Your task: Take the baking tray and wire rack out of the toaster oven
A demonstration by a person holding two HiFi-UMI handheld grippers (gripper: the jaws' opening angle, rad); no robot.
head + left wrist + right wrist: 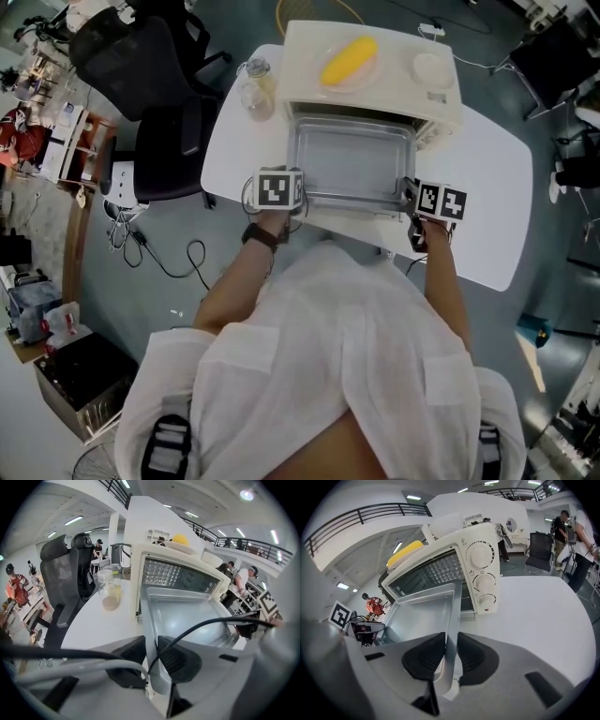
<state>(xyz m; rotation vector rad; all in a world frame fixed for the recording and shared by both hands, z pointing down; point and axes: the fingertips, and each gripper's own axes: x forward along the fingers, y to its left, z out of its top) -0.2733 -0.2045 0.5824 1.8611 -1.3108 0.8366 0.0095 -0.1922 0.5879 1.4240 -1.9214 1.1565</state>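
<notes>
Head view, baking tray (352, 159): is sitting level at the near, open front of the toaster oven (309, 52), its far edge at the oven mouth and its near edge reaching toward the person.
Head view, left gripper (298, 192): is clamping the tray's near left corner.
Head view, right gripper (412, 202): is clamping the tray's near right corner.
Head view, oven top: is carrying a yellow item on a plate (349, 58) and, to its right, a small white dish (431, 67).
Head view, table (487, 187): is bearing the oven, with a glass jar (255, 89) standing just left of it.

Left gripper view, left gripper (151, 653): is pinching the tray's (187, 620) left rim, a dark pad pressing on each side.
Left gripper view, tray: is running away from the jaws into the oven (140, 569).
Left gripper view, jar (110, 595): is standing on the table, left of the oven, with an office chair (61, 573) beyond it.

Right gripper view, right gripper (451, 656): is gripping the tray's (422, 616) right rim between both pads.
Right gripper view, oven (483, 536): is standing at the far end of the tray, its three knobs (480, 555) facing the camera.
</notes>
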